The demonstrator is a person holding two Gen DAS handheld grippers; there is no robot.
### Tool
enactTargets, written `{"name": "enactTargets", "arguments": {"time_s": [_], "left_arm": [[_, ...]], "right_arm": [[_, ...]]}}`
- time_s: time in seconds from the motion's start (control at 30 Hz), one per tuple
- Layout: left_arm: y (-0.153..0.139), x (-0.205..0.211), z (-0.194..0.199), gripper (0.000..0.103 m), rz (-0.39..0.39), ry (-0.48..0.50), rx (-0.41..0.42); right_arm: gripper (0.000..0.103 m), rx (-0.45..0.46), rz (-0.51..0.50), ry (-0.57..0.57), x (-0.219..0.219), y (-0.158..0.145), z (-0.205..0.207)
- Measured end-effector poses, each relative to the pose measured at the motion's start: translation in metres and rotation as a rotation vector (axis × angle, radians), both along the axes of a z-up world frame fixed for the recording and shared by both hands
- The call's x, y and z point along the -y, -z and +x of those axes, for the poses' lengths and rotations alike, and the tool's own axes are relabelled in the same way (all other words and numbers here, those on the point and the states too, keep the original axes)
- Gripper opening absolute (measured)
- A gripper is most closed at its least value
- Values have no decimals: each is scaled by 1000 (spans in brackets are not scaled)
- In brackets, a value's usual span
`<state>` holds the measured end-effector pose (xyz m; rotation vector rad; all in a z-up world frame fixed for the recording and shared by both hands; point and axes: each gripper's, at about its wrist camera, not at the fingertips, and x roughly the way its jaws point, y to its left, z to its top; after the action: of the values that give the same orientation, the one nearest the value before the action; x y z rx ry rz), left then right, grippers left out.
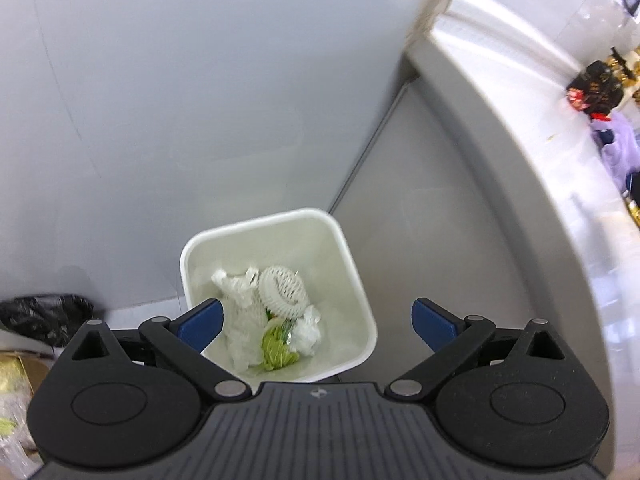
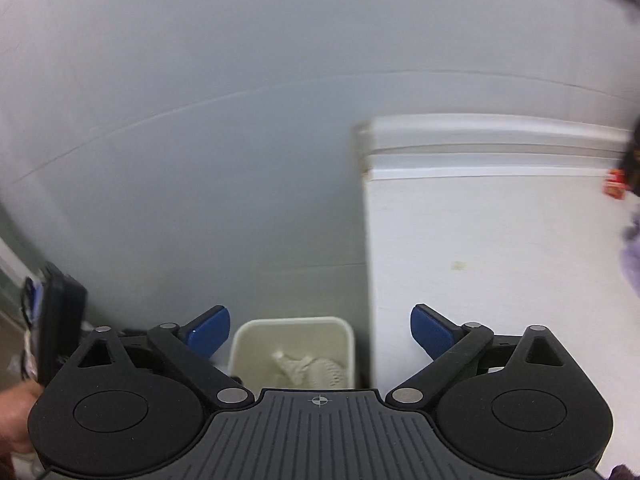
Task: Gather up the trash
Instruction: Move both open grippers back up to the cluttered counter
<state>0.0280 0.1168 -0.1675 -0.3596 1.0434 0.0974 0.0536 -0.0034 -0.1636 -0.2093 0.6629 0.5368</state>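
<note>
The grey wall (image 1: 160,100) fills the upper field of both views, from nine o'clock round to one o'clock; the white counter (image 1: 540,160) sweeps down the three-o'clock side of the left wrist view, its grey cabinet side (image 1: 432,240) below, and stands as a white slab between one and four o'clock in the right wrist view. The white bin (image 1: 352,264) sits on the floor in the corner where wall meets cabinet, near centre toward six o'clock in the left view, and low at six o'clock in the right view. Inside it lie crumpled white paper (image 1: 240,312), a white foam net sleeve (image 1: 284,290) and a green scrap (image 1: 274,346), all below the rim. A black bag (image 1: 44,316) lies at eight o'clock on the floor. The left gripper (image 1: 316,320) hangs above the bin, tongs spread about as wide as they go and holding nothing; the right gripper (image 2: 320,334) is likewise wide and empty, looking over the bin's near rim. Judged stage: the drop is done and both hands are free for the next pick. To do this well, lift each gripper straight clear of the rim before swinging toward the counter, keep the tongs wide for the next approach, and avoid nudging the light bin, which would tip easily.
</note>
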Motion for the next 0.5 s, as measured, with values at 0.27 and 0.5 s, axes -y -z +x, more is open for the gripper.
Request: {"name": "enactTargets", "arguments": {"time_s": [0.27, 0.5], "left_arm": [[-46, 23, 13, 101, 33, 51, 58], [-74, 51, 40, 102, 37, 113, 106]], "right_arm": [[101, 93, 11, 164, 83, -23, 3], [103, 149, 85, 351, 169, -39, 3]]}}
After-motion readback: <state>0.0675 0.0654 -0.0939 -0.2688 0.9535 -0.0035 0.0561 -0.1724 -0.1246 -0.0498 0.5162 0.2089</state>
